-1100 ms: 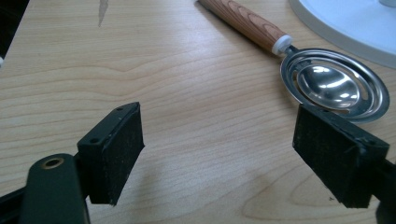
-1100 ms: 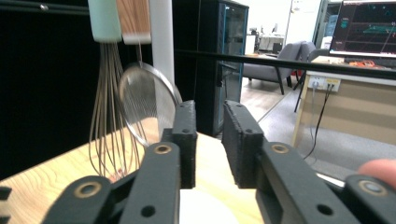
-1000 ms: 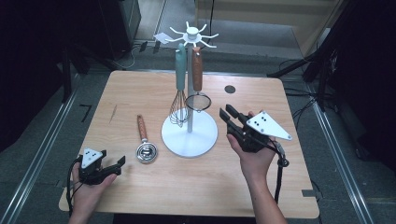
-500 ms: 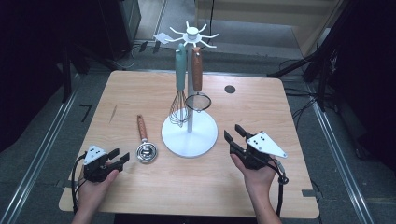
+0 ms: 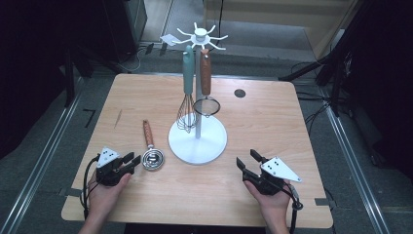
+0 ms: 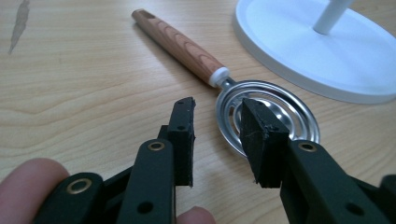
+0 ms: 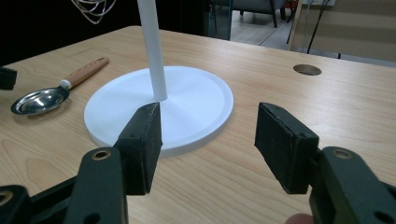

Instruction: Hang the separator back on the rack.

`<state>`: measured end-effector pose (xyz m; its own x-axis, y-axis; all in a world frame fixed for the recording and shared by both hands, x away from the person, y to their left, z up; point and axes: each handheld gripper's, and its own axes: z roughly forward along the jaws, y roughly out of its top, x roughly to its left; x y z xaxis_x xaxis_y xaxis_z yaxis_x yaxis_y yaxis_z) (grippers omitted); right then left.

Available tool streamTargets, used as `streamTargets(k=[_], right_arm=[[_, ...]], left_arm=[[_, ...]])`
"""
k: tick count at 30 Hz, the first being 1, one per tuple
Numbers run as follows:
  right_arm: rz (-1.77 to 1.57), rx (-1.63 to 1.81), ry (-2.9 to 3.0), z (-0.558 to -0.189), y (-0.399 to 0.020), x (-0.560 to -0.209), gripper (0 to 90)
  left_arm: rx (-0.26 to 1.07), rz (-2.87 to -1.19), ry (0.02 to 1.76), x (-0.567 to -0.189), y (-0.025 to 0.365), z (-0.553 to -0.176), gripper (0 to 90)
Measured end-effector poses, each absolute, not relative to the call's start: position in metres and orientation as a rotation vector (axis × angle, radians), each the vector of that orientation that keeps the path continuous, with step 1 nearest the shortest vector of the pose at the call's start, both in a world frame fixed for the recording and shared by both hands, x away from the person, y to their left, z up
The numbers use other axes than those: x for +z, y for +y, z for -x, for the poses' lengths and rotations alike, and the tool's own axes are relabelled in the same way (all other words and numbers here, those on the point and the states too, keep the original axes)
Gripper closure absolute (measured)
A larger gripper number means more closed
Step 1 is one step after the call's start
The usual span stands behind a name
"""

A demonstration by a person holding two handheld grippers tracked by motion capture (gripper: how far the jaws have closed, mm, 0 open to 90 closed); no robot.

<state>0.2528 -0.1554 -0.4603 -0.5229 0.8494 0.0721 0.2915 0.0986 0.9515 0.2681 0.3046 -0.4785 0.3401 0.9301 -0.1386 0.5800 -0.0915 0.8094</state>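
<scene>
Since a second ago the right gripper has dropped from beside the white stand to the surface near the stand's base, its jaws having just been opening, nothing between them. The left gripper has edged toward the ladle, which lies left of the stand's base, wooden handle pointing away; its jaws have just been closing, with a gap left, one pad over the bowl's rim, not yet pinching. To do this well, I'd slide forward to the neck where handle meets bowl, close squarely there, then lift level toward a free hook. A whisk and strainer hang on the stand. No brand or writing is readable.
</scene>
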Motion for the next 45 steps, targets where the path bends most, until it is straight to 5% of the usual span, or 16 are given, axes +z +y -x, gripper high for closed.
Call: streamTargets(k=[8,22,45], right_arm=[[-1.131,1.454,1.910,-0.252,-0.160,-0.471,43.3],[-1.124,1.458,1.966,-0.244,-0.146,-0.480,44.7],[-1.010,1.504,2.061,-0.229,-0.108,-0.477,46.5]], left_arm=[[0.412,-1.748,1.351,-0.487,0.301,-0.282,69.7],[0.405,-1.826,1.406,-0.490,0.290,-0.280,78.5],[0.363,-1.924,1.324,-0.489,0.248,-0.229,70.4]])
